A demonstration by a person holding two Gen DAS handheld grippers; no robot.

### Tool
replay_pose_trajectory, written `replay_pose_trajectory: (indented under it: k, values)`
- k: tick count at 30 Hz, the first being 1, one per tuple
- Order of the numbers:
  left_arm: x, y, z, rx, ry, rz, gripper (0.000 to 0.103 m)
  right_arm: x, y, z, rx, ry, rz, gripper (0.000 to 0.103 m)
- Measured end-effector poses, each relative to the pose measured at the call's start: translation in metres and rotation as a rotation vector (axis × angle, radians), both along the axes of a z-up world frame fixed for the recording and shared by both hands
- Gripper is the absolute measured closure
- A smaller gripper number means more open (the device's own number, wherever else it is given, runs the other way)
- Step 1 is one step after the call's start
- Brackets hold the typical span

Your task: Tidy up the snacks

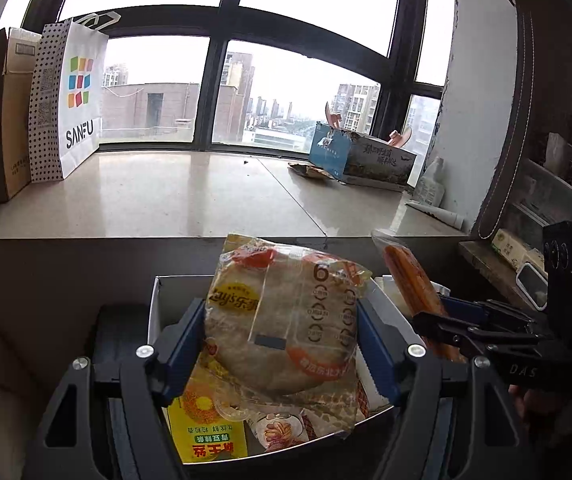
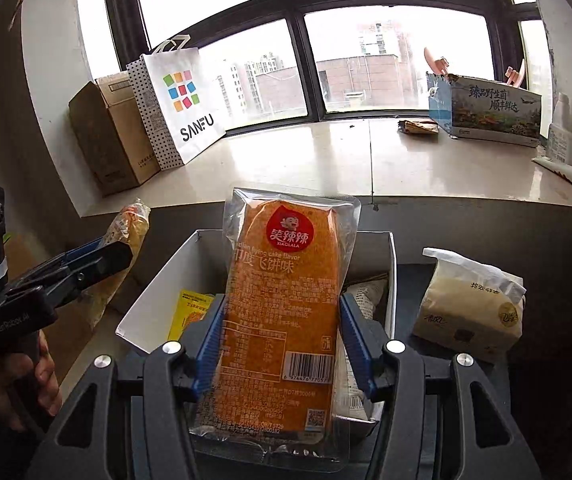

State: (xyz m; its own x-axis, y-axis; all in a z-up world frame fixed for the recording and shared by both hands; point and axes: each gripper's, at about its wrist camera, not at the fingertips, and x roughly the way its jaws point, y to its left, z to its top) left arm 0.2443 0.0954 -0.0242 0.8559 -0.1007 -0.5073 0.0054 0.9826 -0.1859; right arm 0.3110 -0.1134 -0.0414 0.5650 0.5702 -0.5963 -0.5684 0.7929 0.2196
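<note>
Overcast daylight from the blown-out window (image 1: 222,80) — dim foreground, glare on the sill (image 1: 190,192), fisheye-curved edges.

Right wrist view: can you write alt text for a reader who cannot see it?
The right gripper holds an orange snack packet upright above a white box of snacks. At left, the left gripper grips a chips bag; a tissue pack lies right, and a SANFU bag stands on the window ledge.
</note>
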Motion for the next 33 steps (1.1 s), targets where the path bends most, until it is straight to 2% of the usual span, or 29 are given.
replay_pose_trajectory:
  k: [2, 3, 4, 6, 7, 11, 15, 18, 20, 24, 28, 31, 33]
  values:
    - [0.014, -0.001, -0.006, 0.036, 0.021, 0.009, 0.025, 0.013, 0.004, -0.003, -0.009, 0.003, -0.032, 0.041]
    - [0.021, 0.001, -0.011, 0.041, 0.047, 0.009, 0.016, 0.02, 0.006, -0.006, -0.006, 0.024, -0.04, 0.027]
    - [0.028, 0.003, -0.015, 0.035, 0.077, 0.007, 0.001, 0.026, 0.007, -0.008, 0.003, 0.047, -0.039, 0.013]
    - [0.031, 0.007, -0.024, 0.023, 0.112, 0.028, 0.0, 0.032, 0.006, -0.008, -0.024, 0.028, -0.087, 0.007]
    - [0.03, 0.008, -0.026, 0.022, 0.115, 0.034, 0.0, 0.032, 0.005, -0.007, -0.037, 0.016, -0.097, 0.0]
    - [0.009, 0.006, -0.022, 0.064, 0.072, 0.061, 0.0, 0.023, 0.0, 0.003, -0.055, -0.046, -0.073, 0.0]
    - [-0.024, -0.004, 0.002, 0.104, -0.043, 0.106, 0.0, -0.002, 0.001, 0.019, -0.116, -0.168, -0.069, 0.0]
    - [-0.052, -0.013, 0.02, 0.154, -0.099, 0.185, 0.0, -0.024, 0.0, 0.034, -0.136, -0.259, -0.094, 0.0]
    - [-0.072, -0.018, 0.03, 0.159, -0.129, 0.216, 0.0, -0.037, 0.001, 0.044, -0.158, -0.29, -0.115, 0.0]
    - [-0.109, -0.031, 0.043, 0.145, -0.149, 0.158, 0.0, -0.075, -0.004, 0.06, -0.174, -0.36, -0.127, 0.0]
    - [-0.15, -0.045, 0.057, 0.147, -0.175, 0.161, 0.0, -0.114, -0.022, 0.079, -0.095, -0.35, -0.116, 0.0]
    - [-0.181, -0.051, 0.061, 0.094, -0.171, 0.136, 0.0, -0.142, -0.044, 0.088, -0.008, -0.311, -0.088, 0.0]
    - [-0.199, -0.056, 0.062, 0.07, -0.157, 0.097, 0.0, -0.162, -0.055, 0.089, 0.015, -0.281, -0.063, 0.0]
